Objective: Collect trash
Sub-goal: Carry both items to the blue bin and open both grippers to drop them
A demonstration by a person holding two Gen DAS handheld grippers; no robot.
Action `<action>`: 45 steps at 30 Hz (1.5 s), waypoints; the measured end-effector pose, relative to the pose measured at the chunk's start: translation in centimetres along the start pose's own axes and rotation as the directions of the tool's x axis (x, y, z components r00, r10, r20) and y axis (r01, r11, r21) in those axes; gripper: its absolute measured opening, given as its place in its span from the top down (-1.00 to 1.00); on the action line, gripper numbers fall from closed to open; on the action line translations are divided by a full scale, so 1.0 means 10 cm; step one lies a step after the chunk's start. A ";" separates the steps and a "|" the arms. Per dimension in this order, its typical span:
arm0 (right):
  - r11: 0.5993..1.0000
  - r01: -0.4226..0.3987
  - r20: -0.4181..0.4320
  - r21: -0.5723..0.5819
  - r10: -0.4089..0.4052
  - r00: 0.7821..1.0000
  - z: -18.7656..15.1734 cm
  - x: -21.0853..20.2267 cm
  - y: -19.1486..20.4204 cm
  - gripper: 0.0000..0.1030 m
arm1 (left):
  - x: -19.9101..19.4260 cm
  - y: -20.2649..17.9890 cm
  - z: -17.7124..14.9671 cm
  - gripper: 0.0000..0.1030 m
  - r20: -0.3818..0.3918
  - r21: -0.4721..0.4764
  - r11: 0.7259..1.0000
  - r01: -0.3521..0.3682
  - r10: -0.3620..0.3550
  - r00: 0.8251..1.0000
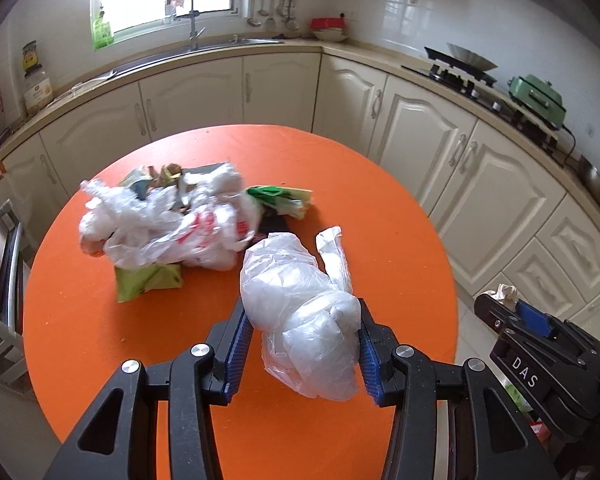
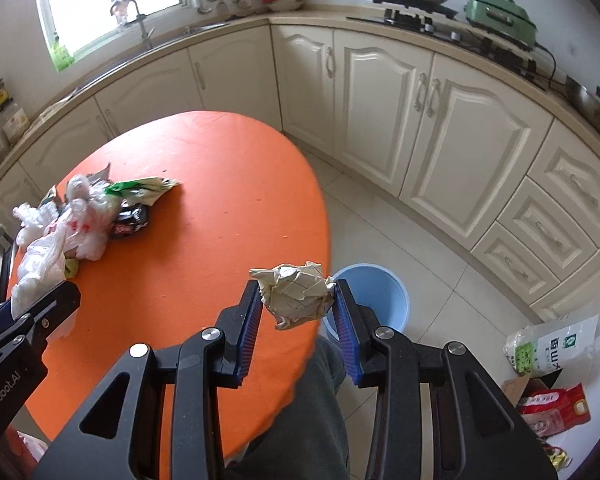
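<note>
My left gripper (image 1: 302,322) is shut on a crumpled clear plastic bag (image 1: 300,304), held above the round orange table (image 1: 340,184). My right gripper (image 2: 296,300) is shut on a crumpled ball of lined paper (image 2: 296,294), raised near the table's right edge. A light blue bin (image 2: 376,296) stands on the floor just beyond and below that paper. A heap of trash (image 1: 160,220) lies on the table: plastic bags, a green wrapper (image 1: 280,196), a green packet (image 1: 148,282) and a dark wrapper (image 2: 132,222). The right gripper (image 1: 536,344) also shows at the left wrist view's right edge.
Cream kitchen cabinets (image 2: 440,120) curve around behind the table, with a sink (image 1: 196,48) and a stove (image 1: 460,72) on the counter. Bags of food (image 2: 552,352) lie on the floor at the right. A person's dark trouser leg (image 2: 300,420) is below the right gripper.
</note>
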State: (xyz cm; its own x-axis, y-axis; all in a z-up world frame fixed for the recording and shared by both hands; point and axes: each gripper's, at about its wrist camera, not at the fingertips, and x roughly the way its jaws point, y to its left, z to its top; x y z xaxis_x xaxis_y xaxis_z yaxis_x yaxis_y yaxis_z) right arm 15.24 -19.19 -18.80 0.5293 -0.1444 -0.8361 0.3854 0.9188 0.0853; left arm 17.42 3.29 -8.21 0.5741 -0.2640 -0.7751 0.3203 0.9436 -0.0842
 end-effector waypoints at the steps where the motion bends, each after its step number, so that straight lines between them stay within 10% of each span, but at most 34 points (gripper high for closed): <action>1: 1.000 0.006 0.005 0.020 -0.006 1.000 0.01 0.02 -0.13 0.29 | 0.04 -0.13 0.02 0.16 -0.001 0.023 1.000 -0.002 0.002 1.000; 22: 0.933 0.144 -0.073 0.330 -0.127 0.989 0.13 0.60 -2.08 0.27 | 1.87 -2.19 0.85 0.08 -0.126 0.303 0.953 0.024 0.015 0.992; 30: 0.934 0.131 -0.101 0.331 -0.103 0.990 0.19 0.83 -2.17 0.27 | 2.24 -2.32 1.05 -0.39 -0.165 0.309 0.949 0.070 -0.019 0.986; 39: 0.939 0.126 -0.129 0.319 -0.089 0.988 0.29 1.00 -2.12 0.24 | 2.55 -2.21 1.22 -0.41 -0.212 0.271 0.962 0.020 0.040 0.976; 43: 0.939 0.065 -0.114 0.337 -0.027 0.993 0.40 1.01 -2.08 -0.67 | 2.56 -2.20 1.28 -0.41 -0.191 0.256 0.967 -0.007 0.057 0.980; 45: 0.932 0.052 -0.084 0.359 -0.023 0.996 0.41 0.97 -2.08 -0.76 | 2.59 -2.21 1.31 -0.41 -0.185 0.250 0.968 -0.016 0.064 0.981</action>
State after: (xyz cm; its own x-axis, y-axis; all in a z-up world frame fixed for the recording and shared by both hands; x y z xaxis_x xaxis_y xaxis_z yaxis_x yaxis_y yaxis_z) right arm 15.49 -41.23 -26.45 0.4553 -0.1343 -0.8801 0.6578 0.7169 0.2309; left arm 35.07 -26.98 -18.27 0.4440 -0.1613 -0.8814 0.4896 0.8675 0.0878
